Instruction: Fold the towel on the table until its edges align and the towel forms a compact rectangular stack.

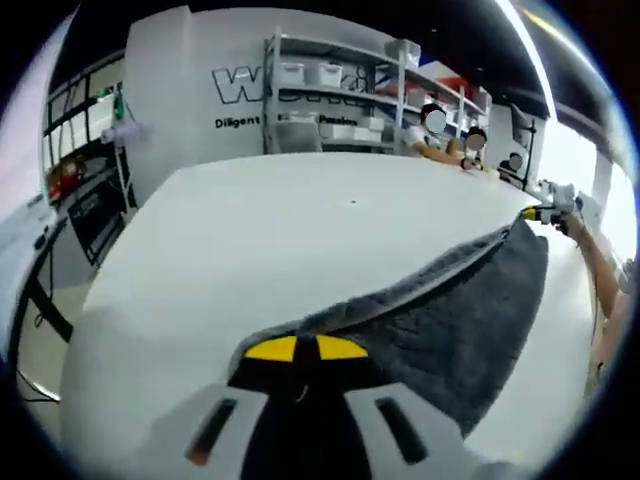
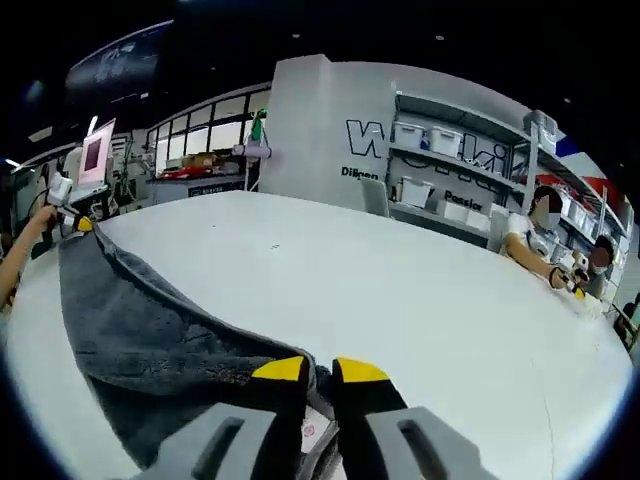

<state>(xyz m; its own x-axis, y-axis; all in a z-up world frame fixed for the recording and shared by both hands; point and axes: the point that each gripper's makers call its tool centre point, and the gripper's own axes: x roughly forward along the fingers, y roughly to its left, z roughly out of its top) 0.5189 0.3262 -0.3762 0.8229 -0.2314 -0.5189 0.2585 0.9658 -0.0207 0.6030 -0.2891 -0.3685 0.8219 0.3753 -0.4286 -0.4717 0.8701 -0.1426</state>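
Towel (image 1: 450, 320) is lifted off the table (image 1: 300, 230), left gripper (image 1: 306, 349) and right gripper (image 2: 320, 371) each pinching a corner, first fold just starting, edges toward twelve o'clock unmatched.

The left gripper (image 1: 305, 349) pinches the gray towel (image 1: 455, 325) near the white table's (image 1: 250, 240) close edge.

Both views low, close over table (image 1: 250, 240) (facing shelves (image 2: 455, 170)), sharing towel (image 1: 450, 320).
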